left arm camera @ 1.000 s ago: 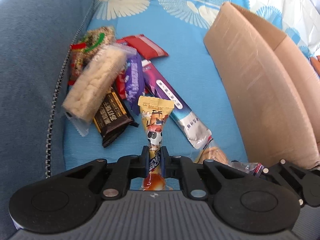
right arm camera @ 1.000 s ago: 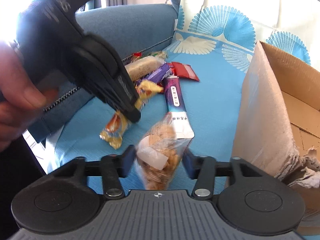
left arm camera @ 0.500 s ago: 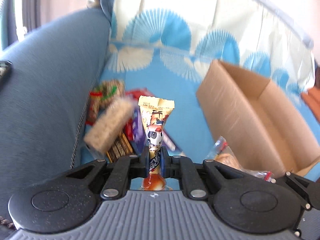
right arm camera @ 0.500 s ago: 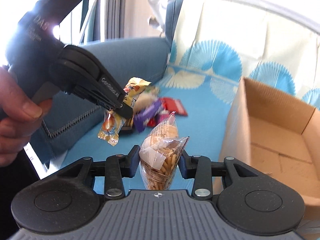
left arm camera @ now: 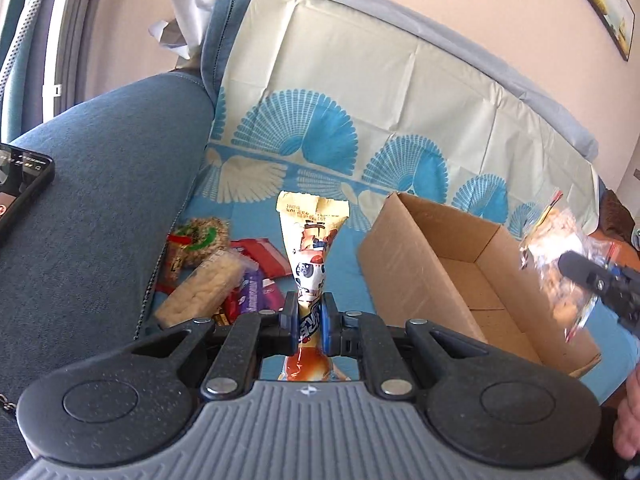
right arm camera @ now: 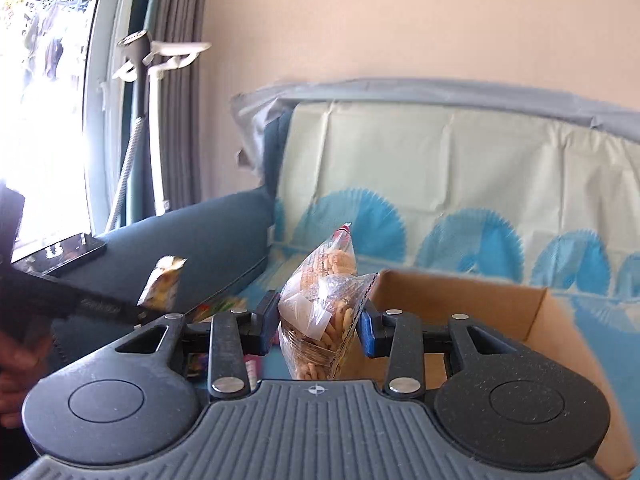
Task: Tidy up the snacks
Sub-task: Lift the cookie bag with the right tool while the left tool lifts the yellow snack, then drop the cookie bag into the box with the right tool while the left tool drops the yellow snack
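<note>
Left gripper [left arm camera: 307, 322]: clamped on a yellow snack packet [left arm camera: 313, 256], the blue pads pressed against both sides of its narrow lower part; the packet stands upright, its crimped top edge uppermost, lifted clear of the seat.

Right gripper [right arm camera: 318, 330]: closed on a clear bag of biscuit sticks [right arm camera: 326, 312], which bulges between the blue pads and points up; in the left wrist view the same bag shows blurred at the far right, above the box's right end.

Cardboard box [left arm camera: 472, 276]: open-topped, lying on the blue patterned cover to the right of the snack pile; its floor shows bare cardboard. In the right wrist view its rim [right arm camera: 460, 280] is just beyond and right of the held bag.

Snack pile [left arm camera: 218, 276]: on the seat to the left of the box, against the sofa arm; it includes a pale rice-cake bar [left arm camera: 200, 294], a purple wrapper [left arm camera: 250, 292], a red wrapper [left arm camera: 262, 256] and a seeded round snack [left arm camera: 202, 236] at the far end.

Sofa arm [left arm camera: 100, 200]: blue fabric, on the left.

Phone [left arm camera: 20, 188]: dark, lying on the sofa arm at the left edge.

Cover [left arm camera: 360, 92]: cream and blue fan pattern, draped over the backrest and seat.
</note>
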A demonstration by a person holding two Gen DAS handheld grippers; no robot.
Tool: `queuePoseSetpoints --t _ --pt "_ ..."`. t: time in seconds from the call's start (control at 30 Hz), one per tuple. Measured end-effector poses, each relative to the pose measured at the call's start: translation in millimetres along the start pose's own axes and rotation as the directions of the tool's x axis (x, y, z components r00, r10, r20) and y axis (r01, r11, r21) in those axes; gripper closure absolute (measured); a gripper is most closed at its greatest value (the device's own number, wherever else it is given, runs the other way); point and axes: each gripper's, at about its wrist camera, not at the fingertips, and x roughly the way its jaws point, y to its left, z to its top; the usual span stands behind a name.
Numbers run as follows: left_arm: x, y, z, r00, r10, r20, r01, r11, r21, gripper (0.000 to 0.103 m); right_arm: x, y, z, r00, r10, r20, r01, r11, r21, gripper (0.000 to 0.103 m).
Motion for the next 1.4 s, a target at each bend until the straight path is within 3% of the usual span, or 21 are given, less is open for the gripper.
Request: queuePoseSetpoints --t 0.23,0.47,0.63,0.83,1.07,1.4 --pt "18.1 -14.0 0.6 1.0 -0.026 0.002 0.026 1.0 0.013 0.092 8.2 -68.5 -21.5 0.99 -0.14 0.004 0.138 0.98 0.143 0.062" --pt "30.1 -38.7 8.6 0.997 -0.072 0.022 0.072 0.997 0.004 0.092 6.0 -85.0 -33.2 0.984 -0.178 -0.001 0.176 0.971 0.162 0.062" --pt "37.2 -68.0 14.8 0.988 -0.145 0.043 0.145 0.989 0.016 0.092 0.4 -95.2 -36.8 0.98 -0.2 -0.002 0.198 0.965 0.171 0.062" --pt "50.1 -108.1 13.3 0.98 -0.195 0.025 0.192 0.976 0.107 0.092 3.5 -107.4 -38.0 0.974 -0.226 -0.002 0.223 0.959 0.175 0.062" --pt "63.1 -134.3 9.6 0.97 -0.242 0.014 0.237 0.961 0.144 0.092 5.0 -133.8 -44.2 0.959 -0.28 -0.036 0.278 0.915 0.291 0.062" --pt "81.1 -174.3 -2.5 0.955 -0.297 -0.022 0.294 0.927 0.235 0.092 10.9 -124.4 -43.8 0.955 -0.292 -0.042 0.293 0.919 0.266 0.061"
